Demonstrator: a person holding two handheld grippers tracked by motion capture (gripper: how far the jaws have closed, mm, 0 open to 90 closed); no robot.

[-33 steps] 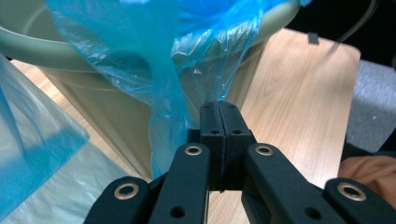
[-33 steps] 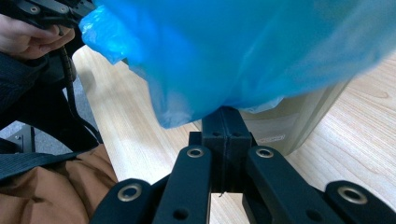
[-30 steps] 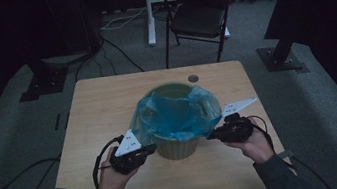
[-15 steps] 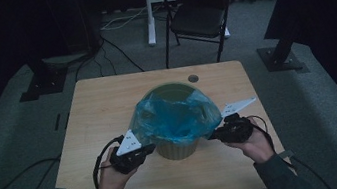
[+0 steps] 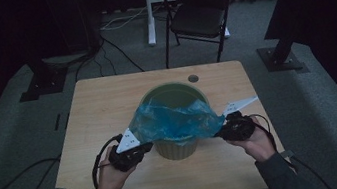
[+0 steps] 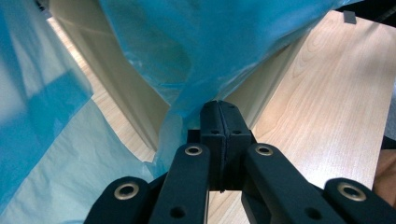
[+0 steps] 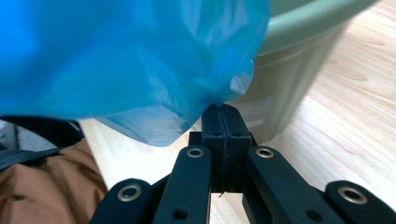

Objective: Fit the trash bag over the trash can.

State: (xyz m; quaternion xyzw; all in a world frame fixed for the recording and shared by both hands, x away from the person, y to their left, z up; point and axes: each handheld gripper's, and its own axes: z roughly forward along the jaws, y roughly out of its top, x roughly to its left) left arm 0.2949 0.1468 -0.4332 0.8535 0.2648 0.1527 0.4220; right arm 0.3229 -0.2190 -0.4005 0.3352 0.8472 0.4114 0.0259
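A pale green bin (image 5: 177,149) stands in the middle of the wooden table (image 5: 102,104), with a blue plastic bag (image 5: 175,121) draped over its near half. My left gripper (image 5: 150,145) is at the bin's left side, shut on the bag's edge. My right gripper (image 5: 217,134) is at the bin's right side, also shut on the bag's edge. In the left gripper view the closed jaws (image 6: 219,105) pinch the blue film (image 6: 187,46) beside the bin wall (image 6: 126,93). In the right gripper view the jaws (image 7: 222,108) pinch the bag (image 7: 116,56) below the bin's rim (image 7: 299,28).
A small round hole (image 5: 193,78) sits near the table's far edge. Behind the table stand a black folding chair (image 5: 198,17) and a white desk leg (image 5: 148,11). Cables (image 5: 115,57) lie on the grey carpet, with dark stand bases (image 5: 282,59) at both sides.
The bag has come off the bin's far rim and now lies toward the near side, leaving the bin's far inside bare. Both hands stay about where they were.
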